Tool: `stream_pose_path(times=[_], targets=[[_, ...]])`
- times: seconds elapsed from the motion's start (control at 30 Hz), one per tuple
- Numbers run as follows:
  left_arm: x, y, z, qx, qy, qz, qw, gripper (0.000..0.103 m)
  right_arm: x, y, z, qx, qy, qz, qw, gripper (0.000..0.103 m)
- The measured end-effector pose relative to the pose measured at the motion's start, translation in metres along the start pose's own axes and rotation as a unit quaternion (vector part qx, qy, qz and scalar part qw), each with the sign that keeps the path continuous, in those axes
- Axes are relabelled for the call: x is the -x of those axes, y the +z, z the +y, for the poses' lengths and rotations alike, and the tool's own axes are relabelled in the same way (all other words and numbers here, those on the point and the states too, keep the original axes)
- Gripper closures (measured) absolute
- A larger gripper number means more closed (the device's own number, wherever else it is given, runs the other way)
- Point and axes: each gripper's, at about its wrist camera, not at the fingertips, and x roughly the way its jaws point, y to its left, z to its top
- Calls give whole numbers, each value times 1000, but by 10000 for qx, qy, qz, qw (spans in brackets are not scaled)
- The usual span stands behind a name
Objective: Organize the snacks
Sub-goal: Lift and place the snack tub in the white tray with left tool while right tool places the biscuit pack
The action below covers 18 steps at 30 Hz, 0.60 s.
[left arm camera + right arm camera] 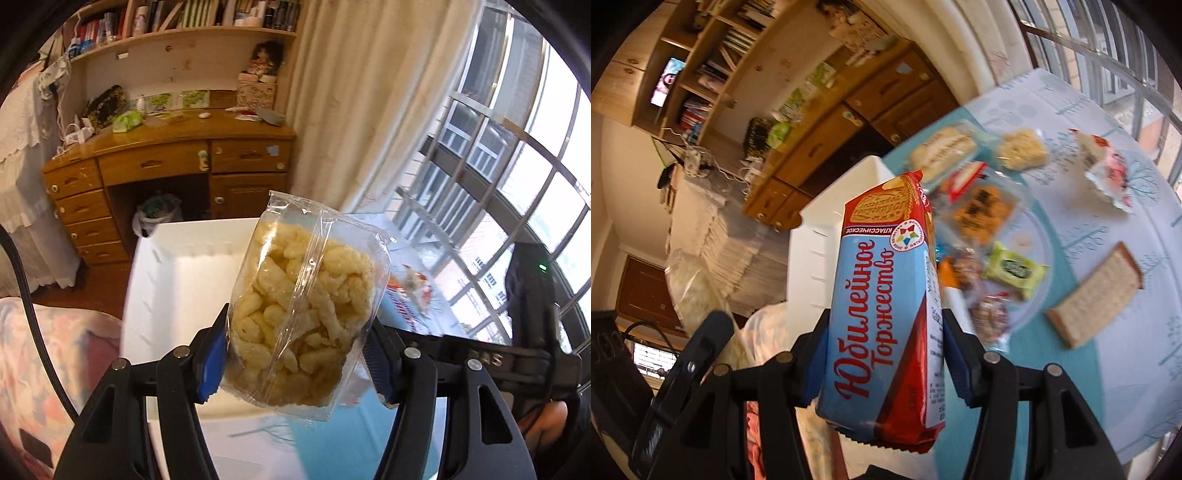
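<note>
My left gripper (297, 360) is shut on a clear bag of pale yellow puffed snacks (303, 317), held upright in the air over the near edge of a white box (166, 258). My right gripper (884, 354) is shut on a blue and red biscuit pack (882, 314) with Cyrillic lettering, held upright above the table beside the white box (827, 236). Several other snack packs lie on the blue patterned tablecloth (1108, 369): a cracker pack (1093, 295), a green packet (1014, 269), an orange packet (982, 214).
A wooden desk with drawers (166, 166) and bookshelves stands behind the table. A cream curtain (369, 92) and a barred window (517, 184) are on the right. A floral cushion (55, 362) is at the lower left. A black device (532, 295) sits at the right.
</note>
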Motion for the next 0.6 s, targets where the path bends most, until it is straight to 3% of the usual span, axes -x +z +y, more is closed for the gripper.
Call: stream_pose_path(times=[0.33, 0.5, 0.53, 0.6], targets=[[-21, 9, 85, 361, 318, 250, 9985, 40, -49, -12, 49, 395, 183, -156, 9989, 47], [-36, 6, 106, 502, 336, 319, 9977, 39, -71, -10, 59, 539, 77, -156, 9984, 47], [-40, 4, 106, 516, 353, 359, 9974, 38, -73, -10, 59, 501, 89, -143, 9986, 47], [-47, 2, 108, 493, 430, 476, 9967, 22, -82, -10, 54, 321, 95, -75, 9994, 47]])
